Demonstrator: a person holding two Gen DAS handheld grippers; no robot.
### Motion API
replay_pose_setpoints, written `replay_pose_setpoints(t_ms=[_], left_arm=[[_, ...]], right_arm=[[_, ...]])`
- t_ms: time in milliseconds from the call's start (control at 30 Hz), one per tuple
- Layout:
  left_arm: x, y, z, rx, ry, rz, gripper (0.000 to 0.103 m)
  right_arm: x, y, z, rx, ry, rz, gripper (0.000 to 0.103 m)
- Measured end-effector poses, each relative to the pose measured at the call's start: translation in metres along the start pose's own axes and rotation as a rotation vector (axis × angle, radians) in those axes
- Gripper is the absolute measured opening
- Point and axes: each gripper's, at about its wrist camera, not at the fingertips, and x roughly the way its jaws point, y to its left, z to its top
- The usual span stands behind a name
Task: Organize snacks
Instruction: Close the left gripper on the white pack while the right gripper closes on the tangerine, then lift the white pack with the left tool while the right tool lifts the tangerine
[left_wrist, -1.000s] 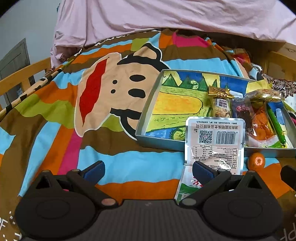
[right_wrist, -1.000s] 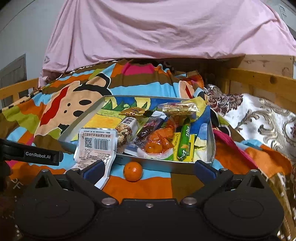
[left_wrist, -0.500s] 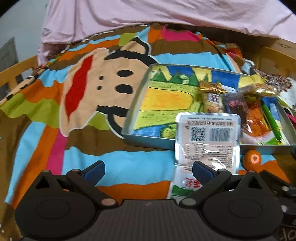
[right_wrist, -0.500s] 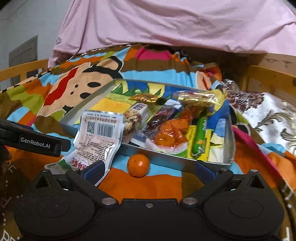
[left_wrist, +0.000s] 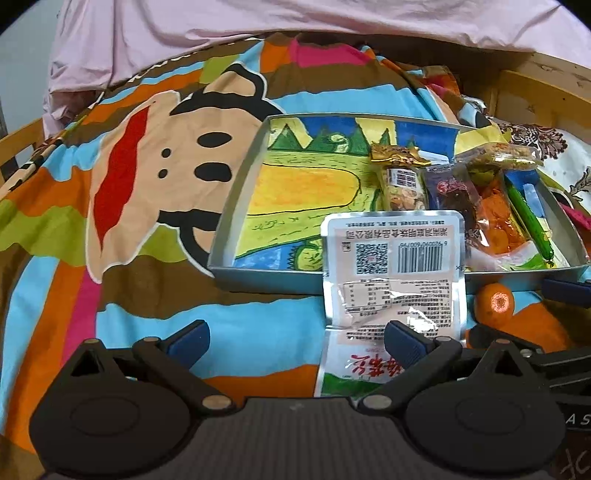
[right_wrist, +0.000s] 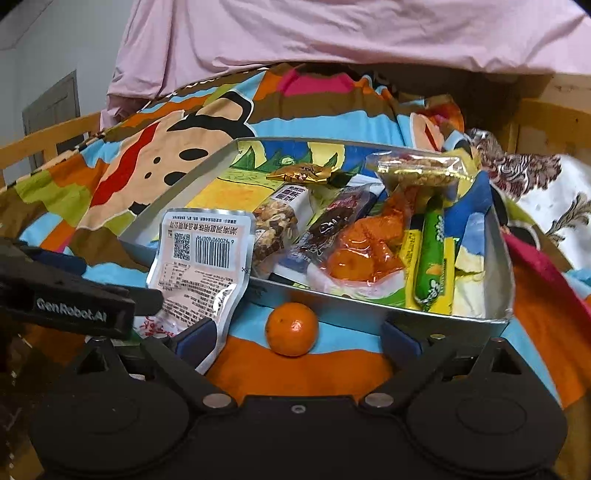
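1. A shallow metal tray (right_wrist: 498, 266) with a painted landscape on its floor lies on a bed covered by a striped cartoon-monkey blanket (left_wrist: 147, 177); it serves as the landmark here.
2. Inside the tray, packed toward its right half, lie a nut bar (right_wrist: 275, 221), a dark wrapped snack (right_wrist: 332, 221), a clear bag of orange pieces (right_wrist: 365, 251), a green sausage stick (right_wrist: 430, 254) and a gold-edged bar (right_wrist: 417, 171) at the far end.
3. A small gold wrapper (right_wrist: 301, 172) sits just behind the nut bar, toward the tray's far wall.
4. A silver pouch (left_wrist: 391, 273) printed with a barcode leans over the tray's near wall, its top edge inside and its lower part on the blanket.
5. A mandarin (right_wrist: 291, 328) rests on the blanket just outside the tray's near wall, beside the pouch.
6. The left tongs (left_wrist: 295, 338) stand wide apart in front of the tray; their right finger overlaps the pouch's lower part, clamping nothing.
7. The right tongs (right_wrist: 297, 338) stand wide apart too, with the mandarin between the fingertips but not gripped.
8. A pink sheet (right_wrist: 332, 33) hangs beyond the tray's far side.
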Motion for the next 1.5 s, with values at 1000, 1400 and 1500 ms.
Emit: replay_pose_setpoints(t_ms=[1000, 1400, 1500], left_arm=[[0.015, -0.016, 0.002, -0.042, 0.020, -0.110, 0.103], [0.028, -0.030, 0.002, -0.024, 0.051, -0.195, 0.103], [0.032, -0.034, 0.004, 0.000, 0.064, -0.193, 0.103]], right_arm=[[-0.015, -0.006, 0.002, 0.049, 0.096, -0.016, 0.035], [-0.019, -0.015, 0.000, 0.078, 0.111, -0.006, 0.035], [-0.019, -0.016, 0.000, 0.085, 0.111, -0.001, 0.036]])
